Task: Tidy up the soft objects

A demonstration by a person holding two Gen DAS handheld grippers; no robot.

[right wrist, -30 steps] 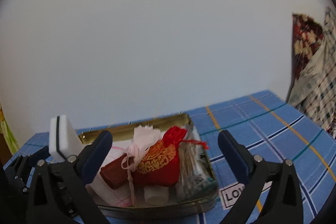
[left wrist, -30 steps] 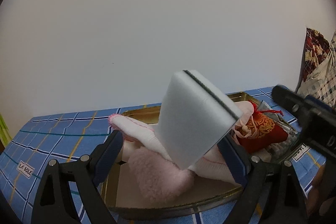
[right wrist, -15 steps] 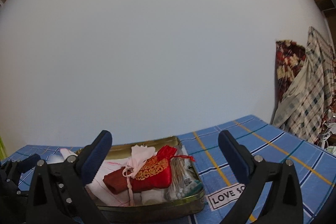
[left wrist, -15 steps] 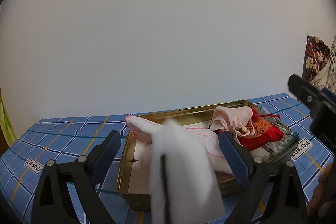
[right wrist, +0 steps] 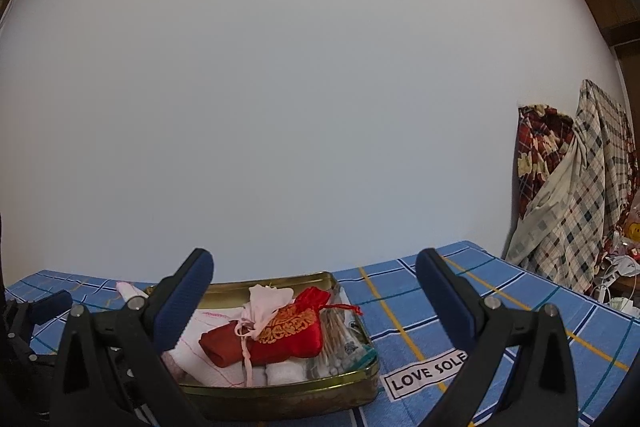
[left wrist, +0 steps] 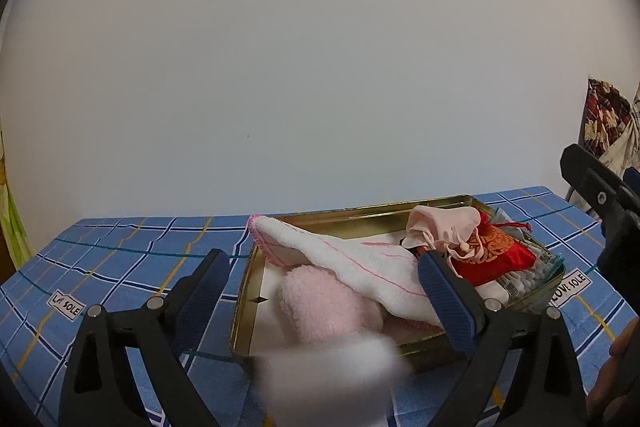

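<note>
Blue checked cloth [left wrist: 120, 247] fills the lower frame under your gold tin [left wrist: 360, 217]; your left gripper [left wrist: 322, 281] and right gripper [right wrist: 314, 285] both gape wide, holding nothing.

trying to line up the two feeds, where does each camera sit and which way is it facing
Left wrist: on the left gripper, facing the white wall over the gold tin's left part; both open fingers, the right gripper at right edge and a blurred white sponge show.
Right wrist: on the right gripper, facing the wall over the tin's right end; open fingers show, left gripper at left edge.
Shared: tin, red pouch, blue checked cloth.
</note>
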